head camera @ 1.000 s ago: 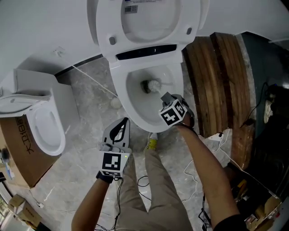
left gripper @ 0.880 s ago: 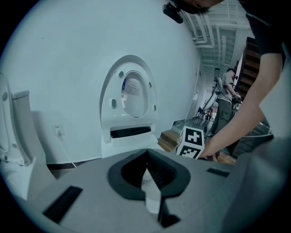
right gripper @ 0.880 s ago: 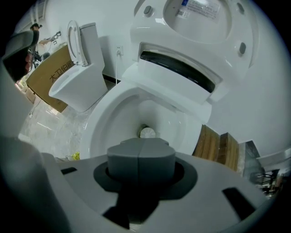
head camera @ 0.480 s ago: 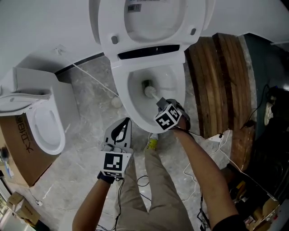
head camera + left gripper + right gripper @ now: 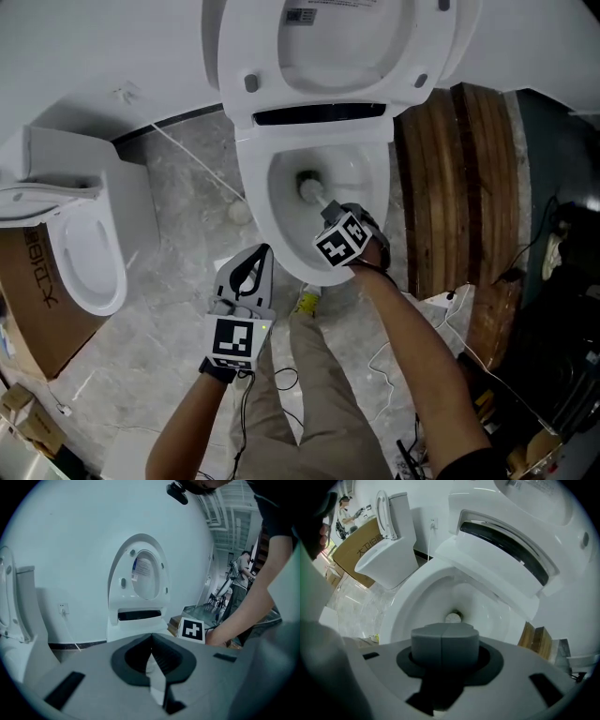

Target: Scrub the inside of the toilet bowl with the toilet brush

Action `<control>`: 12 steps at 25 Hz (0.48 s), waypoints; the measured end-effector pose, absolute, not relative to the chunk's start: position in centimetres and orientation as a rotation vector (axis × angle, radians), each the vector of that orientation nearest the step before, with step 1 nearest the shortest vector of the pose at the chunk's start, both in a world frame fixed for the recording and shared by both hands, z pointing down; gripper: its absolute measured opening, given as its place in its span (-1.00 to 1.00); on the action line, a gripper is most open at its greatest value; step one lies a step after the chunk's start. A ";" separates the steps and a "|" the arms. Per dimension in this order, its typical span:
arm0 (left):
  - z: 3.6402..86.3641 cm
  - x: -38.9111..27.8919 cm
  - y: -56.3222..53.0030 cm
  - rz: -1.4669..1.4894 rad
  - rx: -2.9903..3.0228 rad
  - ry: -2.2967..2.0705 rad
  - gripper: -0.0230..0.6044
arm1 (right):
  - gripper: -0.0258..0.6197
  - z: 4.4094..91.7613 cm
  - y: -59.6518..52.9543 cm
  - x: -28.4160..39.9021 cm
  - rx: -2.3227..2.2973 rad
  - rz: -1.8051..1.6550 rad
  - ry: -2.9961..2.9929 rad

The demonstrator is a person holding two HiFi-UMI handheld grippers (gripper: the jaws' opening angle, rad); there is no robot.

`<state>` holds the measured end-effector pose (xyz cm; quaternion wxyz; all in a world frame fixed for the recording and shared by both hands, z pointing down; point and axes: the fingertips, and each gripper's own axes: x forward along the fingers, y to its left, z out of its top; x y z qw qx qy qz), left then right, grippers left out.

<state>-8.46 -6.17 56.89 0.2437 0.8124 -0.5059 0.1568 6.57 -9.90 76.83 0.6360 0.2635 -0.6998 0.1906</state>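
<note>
The white toilet bowl (image 5: pixel 255 197) stands open with its lid raised. The toilet brush's white head (image 5: pixel 309 187) sits low in the bowl next to the drain. Its handle runs back to my right gripper (image 5: pixel 336 214), which hovers over the bowl's front rim and is shut on the handle. In the right gripper view the shut jaws hide the handle, and the brush head (image 5: pixel 453 618) shows past them at the bottom of the bowl (image 5: pixel 410 604). My left gripper (image 5: pixel 252 263) hangs over the floor left of the bowl, shut with nothing in it (image 5: pixel 151 641).
A second white toilet (image 5: pixel 86 258) and a cardboard box (image 5: pixel 26 314) stand at the left. Wooden planks (image 5: pixel 459 178) lie right of the bowl. Cables (image 5: pixel 441 302) trail over the marble floor. A small yellow thing (image 5: pixel 307 301) lies at the bowl's base.
The right gripper has shifted left over the bowl's front. The brush head has swung from the bowl's middle-right toward the drain. The left gripper has stayed put.
</note>
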 end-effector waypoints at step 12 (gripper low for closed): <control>57.8 -8.1 -7.6 0.437 2.175 -1.405 -0.89 | -0.44 79.2 -12.4 6.0 0.575 0.424 -1.592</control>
